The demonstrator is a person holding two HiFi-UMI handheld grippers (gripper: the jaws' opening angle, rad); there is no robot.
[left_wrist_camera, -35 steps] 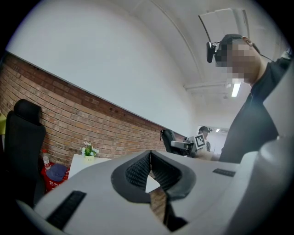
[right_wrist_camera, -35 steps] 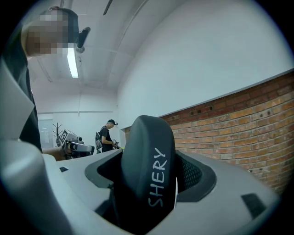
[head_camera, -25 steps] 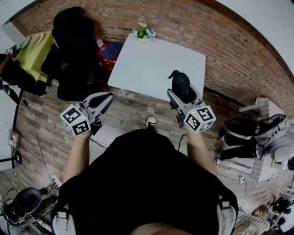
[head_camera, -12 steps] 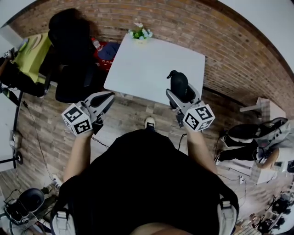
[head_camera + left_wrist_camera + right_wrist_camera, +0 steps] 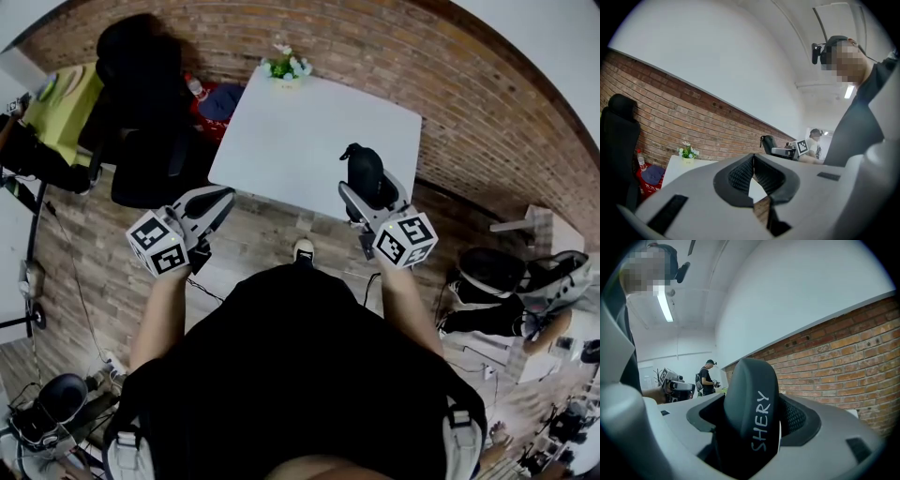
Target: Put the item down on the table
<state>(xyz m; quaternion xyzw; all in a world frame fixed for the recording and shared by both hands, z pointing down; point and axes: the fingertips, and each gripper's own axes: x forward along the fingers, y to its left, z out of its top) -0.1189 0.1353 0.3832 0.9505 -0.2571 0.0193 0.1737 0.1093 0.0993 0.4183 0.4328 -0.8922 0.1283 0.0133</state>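
My right gripper (image 5: 367,180) is shut on a dark, rounded item (image 5: 364,169) printed "SHERY" (image 5: 752,408), which stands upright between the jaws and hides most of them. In the head view the item hangs over the near edge of the white table (image 5: 300,131). My left gripper (image 5: 217,199) is held level left of the table's near corner, above the wooden floor. Its jaws are shut with the tips together and nothing between them (image 5: 753,161). The left gripper view shows the table (image 5: 677,166) ahead and the right gripper (image 5: 787,150) off to the right.
A small pot of flowers (image 5: 286,67) stands at the table's far edge by the brick wall. A black office chair (image 5: 141,84) and a red bag with a blue cap (image 5: 220,101) are left of the table. More chairs (image 5: 506,281) are at the right. A person (image 5: 705,376) stands far off.
Both grippers have moved a little forward toward the white table, which now sits nearer and further left in the head view. The right gripper's hold on the item is unchanged.
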